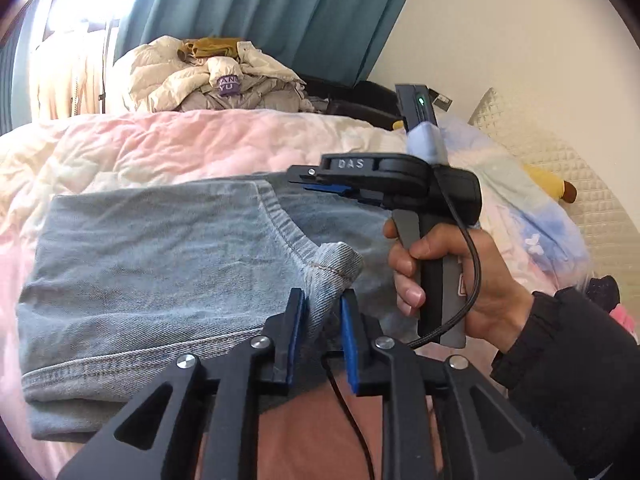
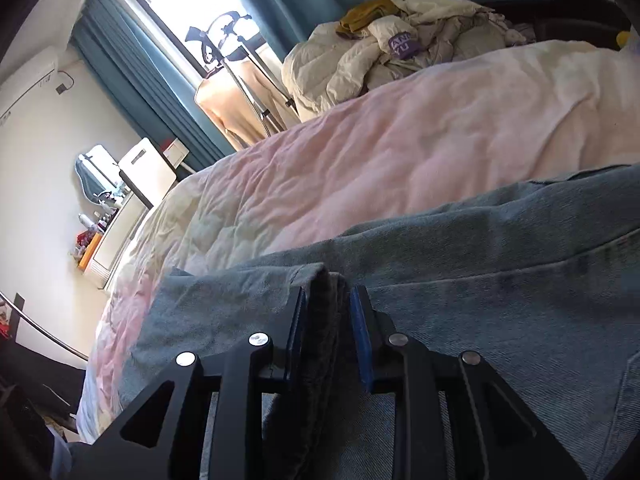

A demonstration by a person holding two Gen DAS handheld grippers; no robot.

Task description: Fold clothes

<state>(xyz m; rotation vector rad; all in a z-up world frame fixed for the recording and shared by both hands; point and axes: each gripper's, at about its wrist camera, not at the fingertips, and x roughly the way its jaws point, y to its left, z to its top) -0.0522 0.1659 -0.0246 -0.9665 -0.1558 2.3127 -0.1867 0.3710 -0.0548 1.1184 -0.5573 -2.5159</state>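
Light blue jeans (image 1: 160,264) lie folded on the pink quilt (image 1: 180,140) of a bed. My left gripper (image 1: 322,304) is shut on a bunched corner of the jeans near the seam at the near edge. My right gripper (image 1: 320,182) shows in the left wrist view, held in a hand, its jaws closed over the far right edge of the jeans. In the right wrist view my right gripper (image 2: 328,300) pinches a thick fold of the jeans (image 2: 500,300) between its blue pads (image 2: 360,332).
A heap of cream jackets and other clothes (image 1: 208,76) lies at the far side of the bed, also in the right wrist view (image 2: 400,40). Teal curtains (image 1: 280,8) and a window stand behind. A yellow plush toy (image 1: 552,184) and pillows lie at the right.
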